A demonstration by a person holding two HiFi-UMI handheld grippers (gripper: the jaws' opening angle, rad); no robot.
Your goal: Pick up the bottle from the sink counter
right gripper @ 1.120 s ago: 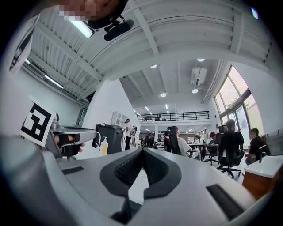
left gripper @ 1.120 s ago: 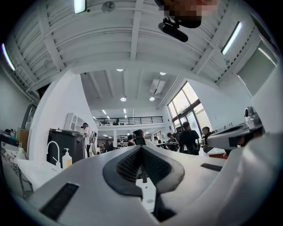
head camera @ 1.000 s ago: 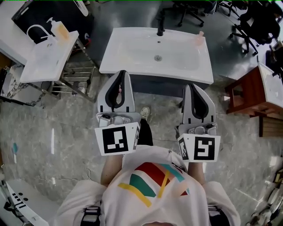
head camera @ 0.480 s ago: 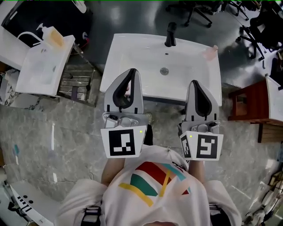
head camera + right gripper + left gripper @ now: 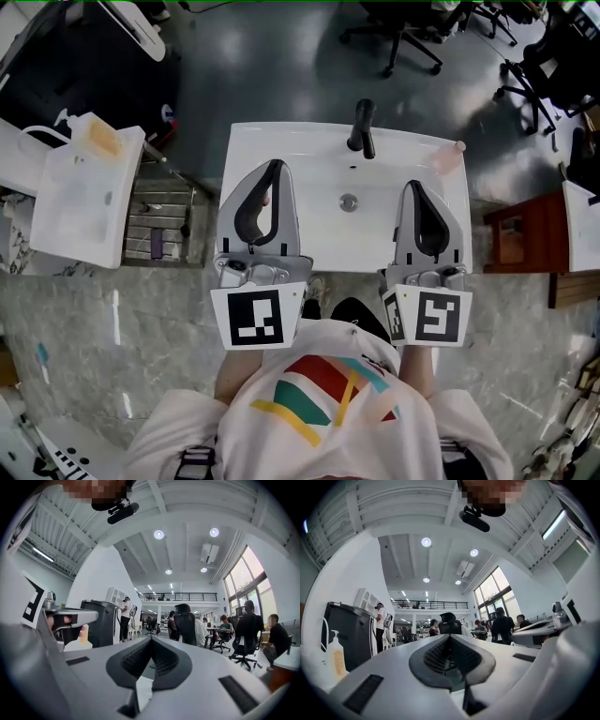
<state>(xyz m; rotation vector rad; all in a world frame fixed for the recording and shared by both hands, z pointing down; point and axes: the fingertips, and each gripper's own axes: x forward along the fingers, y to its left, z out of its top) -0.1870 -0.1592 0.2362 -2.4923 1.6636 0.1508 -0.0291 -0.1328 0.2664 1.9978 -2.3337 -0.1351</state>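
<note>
A: How do the jaws stand?

B: On the left gripper (image 5: 449, 638) they are pressed together at the tip, with nothing between them. The right gripper (image 5: 151, 640) is the same: tips meeting and empty.

A: Where are the grippers from above?

B: They are side by side, both pointing away from the person. The left gripper (image 5: 273, 169) hangs over the left part of the white sink (image 5: 253, 141). The right gripper (image 5: 412, 187) hangs over its right part.

A: And the bottle?

B: The bottle (image 5: 450, 156) is small and pinkish. It stands on the sink's far right corner, beyond the right gripper's tip and a little to its right. Neither gripper touches it.

A: What else is on the sink?

B: A black faucet (image 5: 362, 128) stands at the middle of the far edge, and the drain (image 5: 348, 201) lies between the two grippers.

A: And farther out?

B: A second sink (image 5: 80, 211) stands well off to the left, with a soap dispenser (image 5: 97, 138) on its far end. The left gripper view shows that dispenser (image 5: 335, 657) low on the left. A reddish wooden stand (image 5: 514, 239) is to the right of the main sink. Office chairs (image 5: 398, 33) stand on the dark floor beyond.
</note>
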